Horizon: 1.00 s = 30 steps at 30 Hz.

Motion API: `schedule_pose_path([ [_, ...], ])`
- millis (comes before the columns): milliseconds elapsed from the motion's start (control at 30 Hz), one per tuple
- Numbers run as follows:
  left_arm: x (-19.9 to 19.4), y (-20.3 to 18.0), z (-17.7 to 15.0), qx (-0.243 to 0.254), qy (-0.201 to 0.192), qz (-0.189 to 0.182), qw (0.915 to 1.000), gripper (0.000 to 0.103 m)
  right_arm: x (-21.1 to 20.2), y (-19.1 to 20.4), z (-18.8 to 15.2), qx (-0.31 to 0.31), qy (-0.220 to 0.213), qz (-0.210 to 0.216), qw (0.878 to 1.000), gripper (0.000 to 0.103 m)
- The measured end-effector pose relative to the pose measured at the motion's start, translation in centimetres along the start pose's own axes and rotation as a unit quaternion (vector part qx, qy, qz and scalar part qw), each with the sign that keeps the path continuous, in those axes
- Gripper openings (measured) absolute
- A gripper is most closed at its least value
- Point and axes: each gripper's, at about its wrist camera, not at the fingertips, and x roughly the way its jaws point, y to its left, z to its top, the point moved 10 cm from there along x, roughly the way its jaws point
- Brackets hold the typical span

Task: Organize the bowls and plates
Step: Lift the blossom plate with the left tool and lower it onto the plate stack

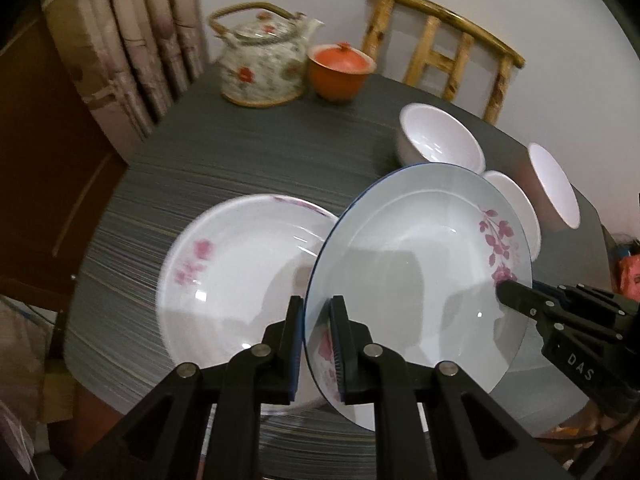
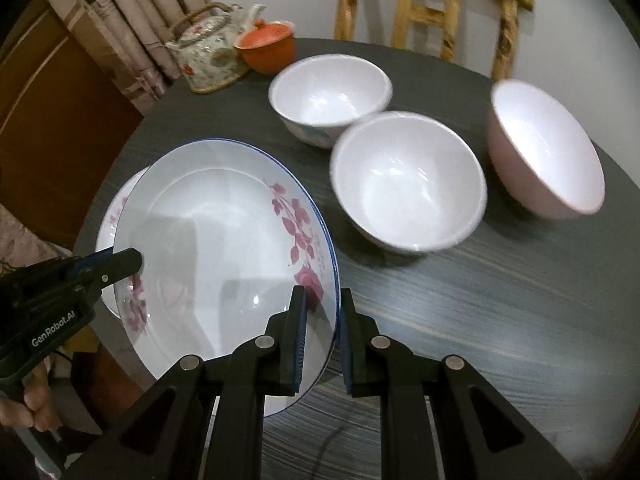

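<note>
Left hand-held gripper (image 1: 317,344): clenched on the near-left rim of the blue-rimmed white ceramic plate with pink flowers (image 1: 416,264), pointing steeply down.
Right hand-held gripper (image 2: 323,336): grasping the same plate's opposite rim, also angled steeply down.
Plate: held tilted above the dark grey striped surface (image 1: 248,160), partly over a second white flowered plate (image 1: 240,264).
Handling: probably stiff, glossy, slippery, breakable; opposite-rim grips suit it.
Beyond: three white bowls (image 2: 408,180).

The blue-rimmed plate (image 2: 224,240) looks like glossy ceramic. Beside it, the table (image 2: 500,312) is matt, streaked grey. Behind the table, the chair (image 2: 432,4) is knotty wood.
</note>
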Motion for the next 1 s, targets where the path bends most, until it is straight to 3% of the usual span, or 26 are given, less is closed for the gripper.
schedule_pose_path([
  [133, -1.5, 4.2, 0.4, -0.011, -0.005, 0.021, 0.9997, 0.014, 0.4, 3.3, 1.9, -0.015, -0.001, 0.008, 1.000, 0.015],
  [400, 1.3, 11.3, 0.6, -0.036, 0.014, 0.040, 0.9984, 0.015, 3.0, 9.3, 3.7, -0.024, 0.013, 0.027, 0.999, 0.015],
  [633, 2.9, 13.3, -0.1, -0.042, 0.033, 0.038, 0.9979, 0.015, 5.9, 12.2, 3.5, -0.027, 0.040, 0.030, 0.998, 0.015],
  [1000, 4.7, 13.2, -0.3, -0.028, 0.046, 0.036, 0.9979, 0.016, 7.7, 12.0, 3.3, -0.027, 0.055, 0.010, 0.998, 0.015],
])
